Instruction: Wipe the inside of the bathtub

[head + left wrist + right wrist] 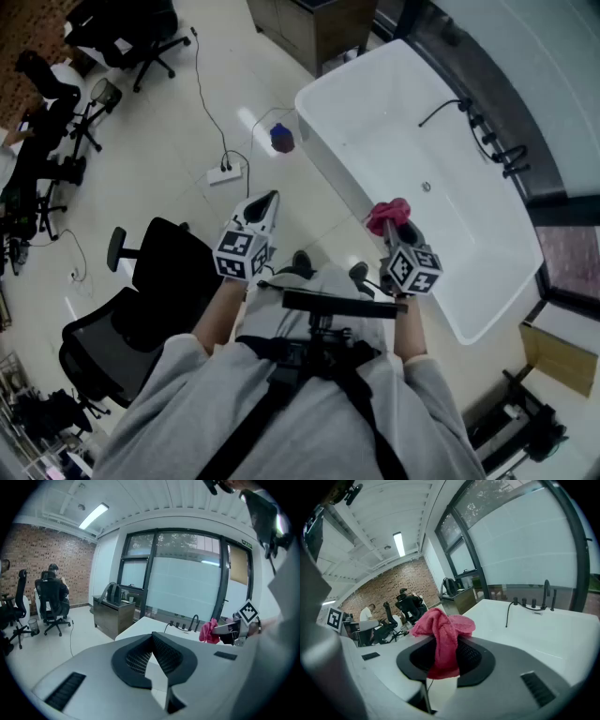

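The white bathtub (349,116) stands on the floor ahead and to the right, its inside bare apart from a drain (427,187). My right gripper (394,228) hangs over the tub's near rim, shut on a pink cloth (387,216). In the right gripper view the cloth (443,632) bunches up out of the jaws of that gripper (445,654), with the tub (543,637) beyond. My left gripper (265,206) is shut on nothing, held over the floor left of the tub. The left gripper view shows its closed tips (152,638), the tub's corner (140,625) and the cloth (208,631).
Black faucet fittings (497,150) and a hose (441,111) sit on the tub's far side by the window. A black office chair (150,300) stands close at my left. A power strip (223,174), a blue object (282,139) and a dark cabinet (314,28) lie further off.
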A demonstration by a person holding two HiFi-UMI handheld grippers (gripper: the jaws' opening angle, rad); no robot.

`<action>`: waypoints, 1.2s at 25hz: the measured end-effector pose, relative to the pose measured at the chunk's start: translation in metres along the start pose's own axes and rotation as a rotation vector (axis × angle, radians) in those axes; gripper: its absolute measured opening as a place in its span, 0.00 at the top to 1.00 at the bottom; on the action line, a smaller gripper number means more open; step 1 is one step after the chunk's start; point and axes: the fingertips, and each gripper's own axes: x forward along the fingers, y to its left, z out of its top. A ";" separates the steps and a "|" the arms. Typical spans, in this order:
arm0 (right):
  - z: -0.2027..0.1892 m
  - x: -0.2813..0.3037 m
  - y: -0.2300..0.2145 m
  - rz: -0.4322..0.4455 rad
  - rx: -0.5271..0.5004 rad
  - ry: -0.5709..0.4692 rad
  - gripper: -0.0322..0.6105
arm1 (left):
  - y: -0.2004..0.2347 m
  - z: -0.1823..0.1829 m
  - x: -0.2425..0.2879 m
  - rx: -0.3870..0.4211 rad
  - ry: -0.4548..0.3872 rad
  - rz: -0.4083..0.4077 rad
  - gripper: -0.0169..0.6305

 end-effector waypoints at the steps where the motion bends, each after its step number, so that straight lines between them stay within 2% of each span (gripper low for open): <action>1: 0.001 0.005 0.005 0.000 0.000 -0.003 0.78 | 0.006 0.003 0.001 0.008 0.001 -0.007 0.97; 8: 0.009 0.039 0.031 0.006 -0.005 -0.012 0.78 | 0.038 0.018 0.007 0.034 -0.014 -0.040 0.97; 13: 0.027 0.059 0.042 0.016 -0.024 0.000 0.78 | 0.054 0.024 0.018 0.015 -0.007 -0.045 0.96; 22: 0.065 0.115 0.015 0.021 0.011 0.018 0.78 | 0.069 0.049 0.072 -0.003 0.037 -0.031 0.96; 26: 0.080 0.147 0.000 0.049 0.046 0.019 0.78 | 0.080 0.062 0.105 -0.006 0.053 -0.013 0.97; 30: 0.108 0.172 -0.007 0.080 0.035 0.028 0.78 | 0.091 0.082 0.137 -0.022 0.068 0.008 0.96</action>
